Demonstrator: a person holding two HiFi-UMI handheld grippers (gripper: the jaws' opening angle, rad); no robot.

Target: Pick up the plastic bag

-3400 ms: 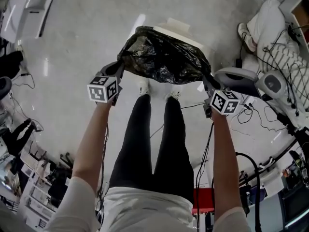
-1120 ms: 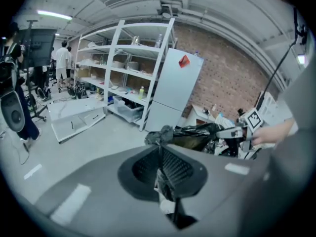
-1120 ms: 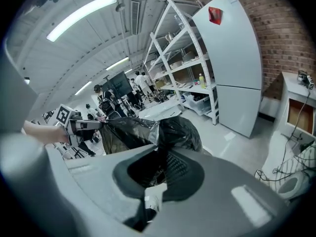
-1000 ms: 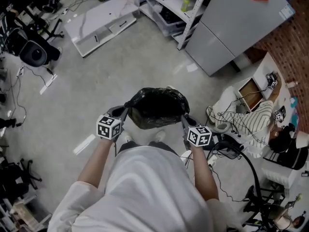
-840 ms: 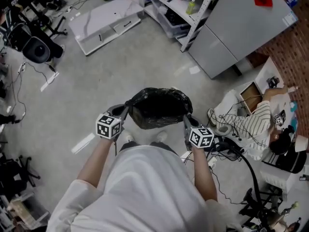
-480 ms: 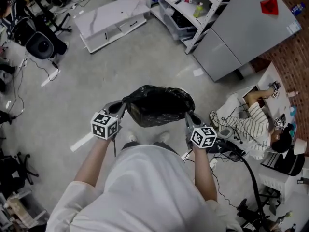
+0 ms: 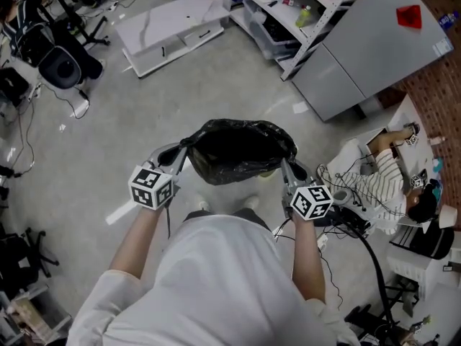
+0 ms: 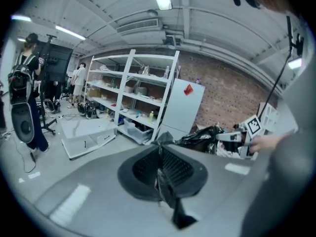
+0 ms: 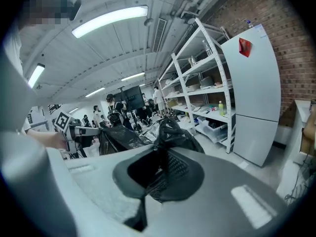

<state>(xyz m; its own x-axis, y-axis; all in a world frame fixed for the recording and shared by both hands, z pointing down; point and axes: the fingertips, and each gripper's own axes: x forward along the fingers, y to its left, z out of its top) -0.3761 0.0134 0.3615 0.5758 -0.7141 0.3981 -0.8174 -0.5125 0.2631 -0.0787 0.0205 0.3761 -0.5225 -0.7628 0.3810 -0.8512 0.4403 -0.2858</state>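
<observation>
A black plastic bag (image 7: 240, 148) hangs in the air in front of the person, held open between both grippers. My left gripper (image 7: 185, 146) is shut on the bag's left rim, and a strip of black film (image 8: 163, 181) is pinched between its jaws. My right gripper (image 7: 284, 162) is shut on the right rim, where bunched film (image 9: 170, 132) sits at the jaw tips. In the left gripper view the bag (image 8: 202, 137) stretches to the right toward the other gripper. The bag's bottom is hidden from the head view.
A white shelving rack (image 7: 284, 9) and a grey cabinet (image 7: 367, 45) stand ahead. A flat white panel (image 7: 169, 27) lies on the concrete floor at left. Cables and a person in a striped top (image 7: 382, 182) are at right. Other people (image 8: 27, 102) stand far left.
The bag has been lifted clear of the white bin it sat on earlier. Over the last second both grippers spread slightly and rose with the bag, and the view shifted.
</observation>
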